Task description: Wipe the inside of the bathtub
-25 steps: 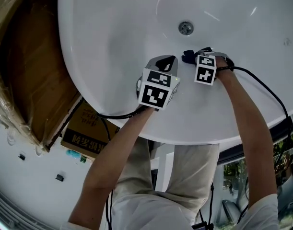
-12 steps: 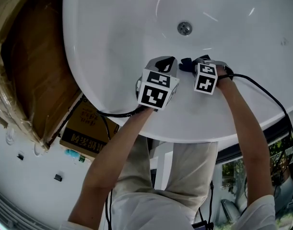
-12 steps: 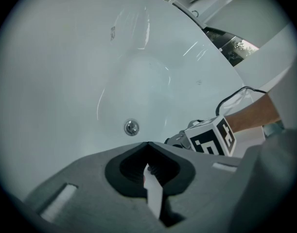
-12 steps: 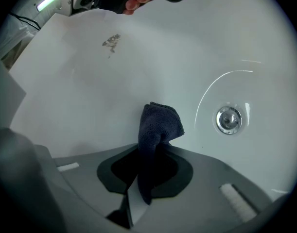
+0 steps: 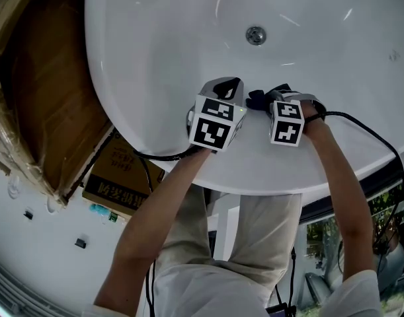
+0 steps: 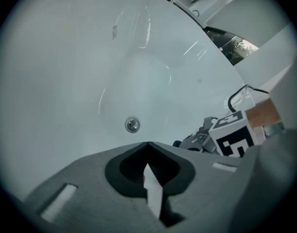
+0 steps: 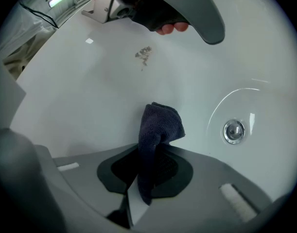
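Right tongs (image 7: 148,159) clamped on a dark blue terry cloth (image 7: 160,123). The fold sticks out ahead of the tips, toward the near wall of the white glossy bathtub (image 5: 162,45). Cloth probably touching the enamel, but neither view settles it. Left tongs (image 6: 148,154) pressed together with nothing in them, parked just left of the right pair over the same wall.

Change over the last second: the right tongs have pulled back from the round chrome drain (image 5: 255,35) toward the rim and the person, a short stroke up the near wall. The left tongs have not budged. The drain now lies clear of the cloth.

Reading: wiping is under way, one pass across a small patch near the rim. A greyish smudge (image 7: 144,54) sits on the wall ahead of the cloth, just below the left tongs, and looks a fair next target. By my judgement the floor round the drain, the far side and the ends are yet to be covered.
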